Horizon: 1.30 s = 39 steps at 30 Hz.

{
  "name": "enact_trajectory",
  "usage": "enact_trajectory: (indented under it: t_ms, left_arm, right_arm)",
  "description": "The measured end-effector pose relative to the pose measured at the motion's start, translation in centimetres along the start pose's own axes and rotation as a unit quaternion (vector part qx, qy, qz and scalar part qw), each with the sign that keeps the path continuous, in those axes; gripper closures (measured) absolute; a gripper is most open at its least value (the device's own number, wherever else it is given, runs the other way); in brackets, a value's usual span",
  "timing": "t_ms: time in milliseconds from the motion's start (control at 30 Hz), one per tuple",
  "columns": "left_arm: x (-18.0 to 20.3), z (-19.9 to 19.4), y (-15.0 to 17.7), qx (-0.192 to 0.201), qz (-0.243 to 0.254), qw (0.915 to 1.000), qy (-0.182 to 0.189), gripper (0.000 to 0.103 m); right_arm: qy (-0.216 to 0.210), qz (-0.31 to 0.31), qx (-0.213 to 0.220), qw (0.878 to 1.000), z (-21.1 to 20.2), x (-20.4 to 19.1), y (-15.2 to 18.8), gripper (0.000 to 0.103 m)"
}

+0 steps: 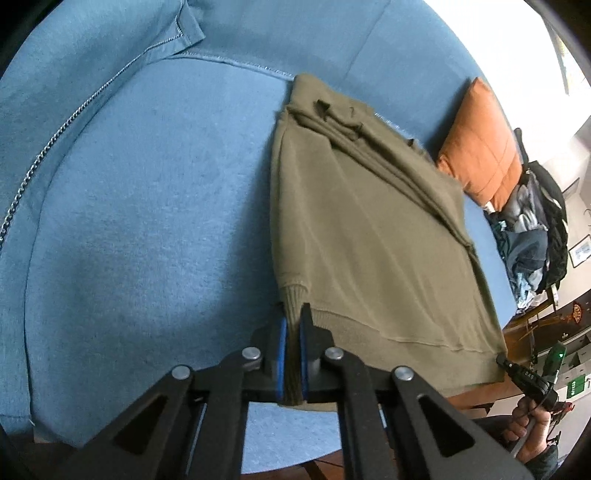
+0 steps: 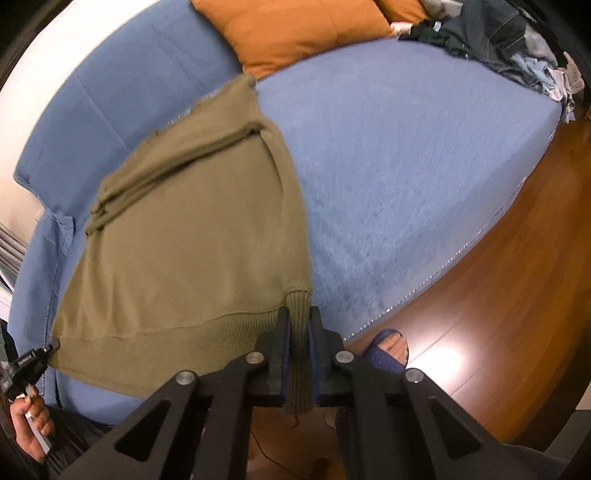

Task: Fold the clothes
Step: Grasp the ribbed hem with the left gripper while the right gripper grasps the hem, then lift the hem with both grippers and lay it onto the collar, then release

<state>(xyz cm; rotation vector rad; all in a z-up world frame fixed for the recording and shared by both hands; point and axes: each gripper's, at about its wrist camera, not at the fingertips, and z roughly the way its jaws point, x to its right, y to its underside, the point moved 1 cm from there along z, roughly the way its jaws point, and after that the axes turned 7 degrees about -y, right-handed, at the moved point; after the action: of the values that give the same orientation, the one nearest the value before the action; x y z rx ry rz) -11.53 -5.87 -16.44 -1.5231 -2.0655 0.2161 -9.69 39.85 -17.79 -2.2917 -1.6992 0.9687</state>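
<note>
A wide blue fabric sofa seat [image 2: 406, 177] fills most of both views, its stitched back cushion [image 1: 110, 48] rising toward eleven o'clock in the left wrist view. A silver beaded trim [image 1: 40, 155] runs along the cushion seam at nine o'clock there. A plump orange square pillow [image 2: 295, 29] leans against the sofa back at twelve o'clock in the right wrist view. Just beside it, toward one o'clock, lies a heap of dark and pale garments [image 2: 509, 40]. Polished reddish-brown wooden flooring [image 2: 498, 302] spreads at four o'clock, with a bright glare patch on it. A navy dotted slipper [image 2: 388, 350] shows at five o'clock on that floor.
</note>
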Motion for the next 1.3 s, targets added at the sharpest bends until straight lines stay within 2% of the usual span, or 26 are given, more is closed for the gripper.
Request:
enact_trajectory:
  t_ms: [200, 400, 800, 933, 1133, 1233, 1300]
  left_arm:
    - [-0.4, -2.7, 1.5, 0.026, 0.011, 0.9996, -0.004, 0.098]
    - [-0.4, -3.4, 2.5, 0.029, 0.028, 0.9991, -0.015, 0.098]
    - [-0.5, -4.0, 3.1, 0.031, 0.026, 0.9991, -0.013, 0.099]
    - [-0.2, -6.4, 3.3, 0.059, 0.022, 0.9979, 0.014, 0.099]
    - [-0.4, -12.3, 4.4, 0.102, 0.013, 0.9922, 0.071, 0.099]
    - [-0.8, -15.5, 5.6, 0.115, 0.023, 0.9887, 0.094, 0.099]
    - [-1.0, -15.9, 5.4, 0.111, 0.013, 0.9888, 0.099, 0.099]
  right_arm:
    - [0.012, -0.021, 0.014, 1.000, -1.0, -0.9, 1.1, 0.097]
    - [0.026, -0.046, 0.020, 0.998, -1.2, -1.4, 1.1, 0.097]
    - [0.015, -0.039, 0.033, 0.999, -1.8, -0.9, 1.2, 0.097]
    - [0.000, -0.032, 0.074, 0.997, -4.3, -1.3, 1.1, 0.098]
    - [-0.039, -0.023, 0.133, 0.990, -9.8, -2.0, 1.9, 0.098]
    - [-0.058, -0.016, 0.149, 0.987, -12.8, -1.8, 2.7, 0.098]
    - [-0.067, -0.011, 0.152, 0.986, -14.7, -1.5, 3.6, 0.098]
